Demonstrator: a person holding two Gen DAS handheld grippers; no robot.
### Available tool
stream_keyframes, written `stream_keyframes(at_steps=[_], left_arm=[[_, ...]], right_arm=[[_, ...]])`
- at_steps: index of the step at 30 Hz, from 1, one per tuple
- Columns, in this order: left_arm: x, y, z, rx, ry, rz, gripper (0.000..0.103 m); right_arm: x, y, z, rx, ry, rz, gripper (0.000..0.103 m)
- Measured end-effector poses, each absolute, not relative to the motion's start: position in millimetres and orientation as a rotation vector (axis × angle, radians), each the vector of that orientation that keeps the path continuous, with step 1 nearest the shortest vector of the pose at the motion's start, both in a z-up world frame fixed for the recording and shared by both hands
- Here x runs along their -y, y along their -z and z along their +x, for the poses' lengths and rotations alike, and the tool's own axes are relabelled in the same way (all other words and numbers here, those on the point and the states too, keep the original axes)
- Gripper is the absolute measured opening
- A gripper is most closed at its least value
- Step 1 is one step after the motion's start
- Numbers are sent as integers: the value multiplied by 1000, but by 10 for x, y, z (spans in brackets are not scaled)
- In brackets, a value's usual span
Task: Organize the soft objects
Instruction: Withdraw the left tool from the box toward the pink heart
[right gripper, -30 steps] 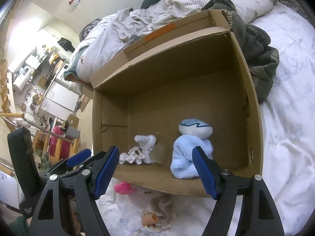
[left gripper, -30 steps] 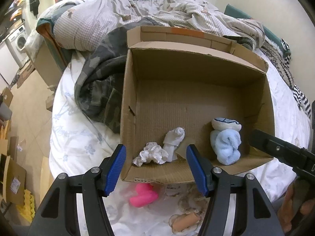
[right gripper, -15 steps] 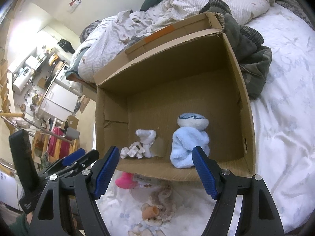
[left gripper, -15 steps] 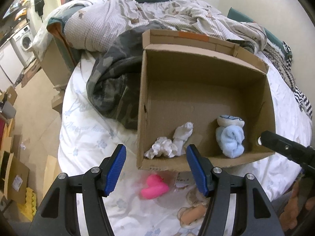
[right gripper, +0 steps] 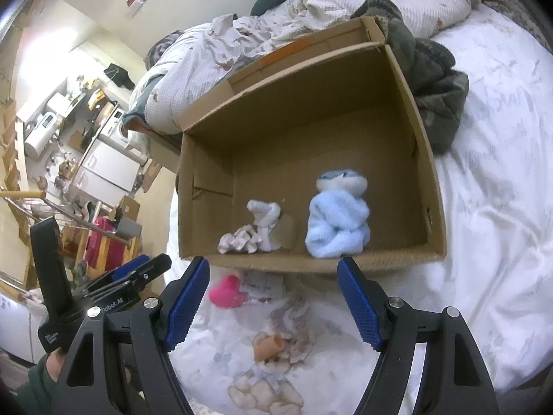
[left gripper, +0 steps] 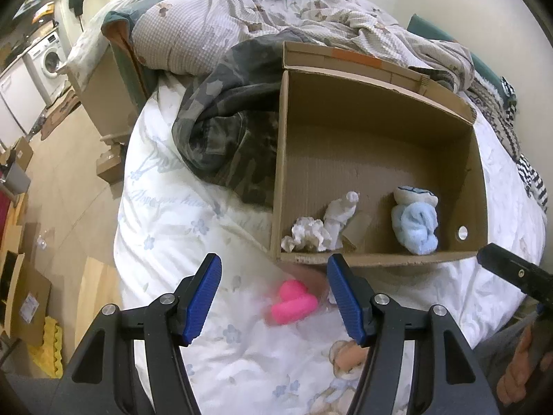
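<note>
Both wrist views look down on a bed [left gripper: 166, 214] with a white flowered cover, where an open cardboard box [left gripper: 376, 263] sits. Over the last second both cameras have pulled back from the box, so more bedding in front of it now shows. Inside the box, near its front wall, lie a light blue plush toy [left gripper: 416, 223], a white sock [left gripper: 340, 214] and a crumpled white cloth [left gripper: 306, 237].

The left gripper [left gripper: 274, 295] is wide open and holds nothing. It now hangs above a pink soft toy [left gripper: 293, 302] lying on the bed just in front of the box. The right gripper [right gripper: 273, 302] is also wide open and empty. Below it, a small brown and cream soft item [right gripper: 276, 344] lies on the cover, near the pink toy.

The retreat suggests a placing step is finished. Two soft things apparently remain outside the box, and the pink toy looks the likelier next pick.
</note>
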State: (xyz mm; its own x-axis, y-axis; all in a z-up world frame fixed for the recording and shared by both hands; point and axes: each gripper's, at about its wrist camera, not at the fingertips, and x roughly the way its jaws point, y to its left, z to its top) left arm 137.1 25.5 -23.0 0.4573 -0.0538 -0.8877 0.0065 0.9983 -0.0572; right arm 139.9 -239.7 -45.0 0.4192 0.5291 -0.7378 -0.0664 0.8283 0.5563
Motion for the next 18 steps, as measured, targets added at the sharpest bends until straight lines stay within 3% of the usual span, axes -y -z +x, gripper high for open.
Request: stream_keyframes(at_steps=[18], left_arm=[[-671, 360, 1226, -1155, -38, -149, 61]], right_arm=[[2365, 667, 1301, -1165, -388, 523, 81]])
